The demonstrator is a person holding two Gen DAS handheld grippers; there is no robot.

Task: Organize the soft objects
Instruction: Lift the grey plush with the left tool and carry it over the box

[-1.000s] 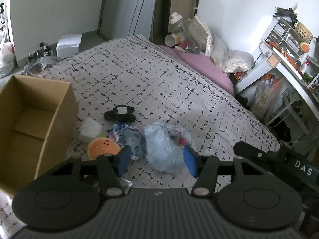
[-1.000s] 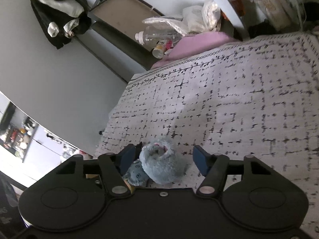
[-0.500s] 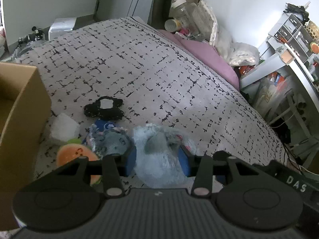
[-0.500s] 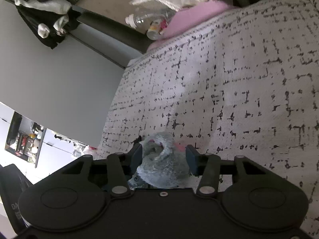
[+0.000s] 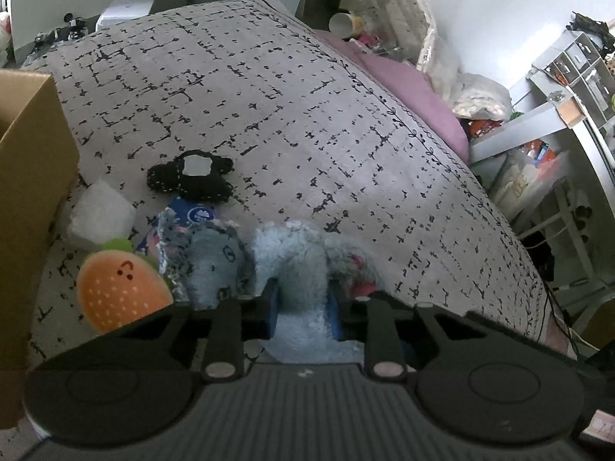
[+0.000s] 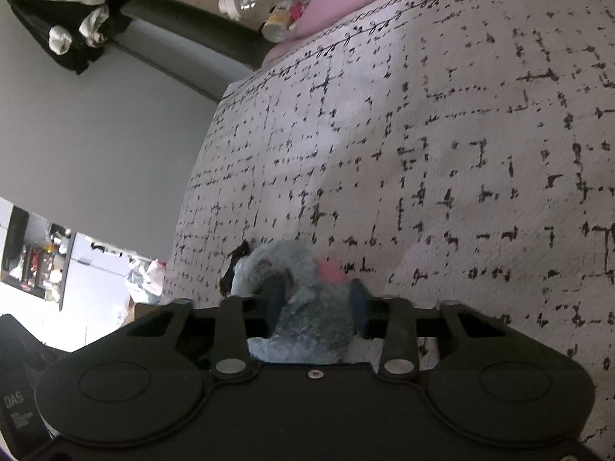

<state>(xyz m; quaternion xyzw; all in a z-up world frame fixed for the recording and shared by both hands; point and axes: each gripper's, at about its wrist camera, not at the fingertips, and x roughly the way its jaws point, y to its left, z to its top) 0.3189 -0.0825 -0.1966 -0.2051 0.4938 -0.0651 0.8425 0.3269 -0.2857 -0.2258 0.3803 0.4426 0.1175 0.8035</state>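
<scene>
A fluffy light-blue plush toy (image 5: 298, 253) with a pink patch lies on the patterned bedspread (image 5: 269, 96). My left gripper (image 5: 301, 305) is shut on its near end. My right gripper (image 6: 315, 303) is shut on the same plush (image 6: 307, 307) from another side. Beside it in the left wrist view lie a grey-blue plush (image 5: 209, 265), an orange round plush with a face (image 5: 121, 292), a black plush with a white patch (image 5: 192, 176) and a white soft block (image 5: 100, 217).
An open cardboard box (image 5: 27, 207) stands at the left on the bed. A pink pillow (image 5: 415, 92), bottles and bags sit at the bed's head. A desk with shelves (image 5: 557, 115) stands to the right of the bed.
Both grippers moved in over the light-blue plush and closed on it; one second ago both were open around it.
</scene>
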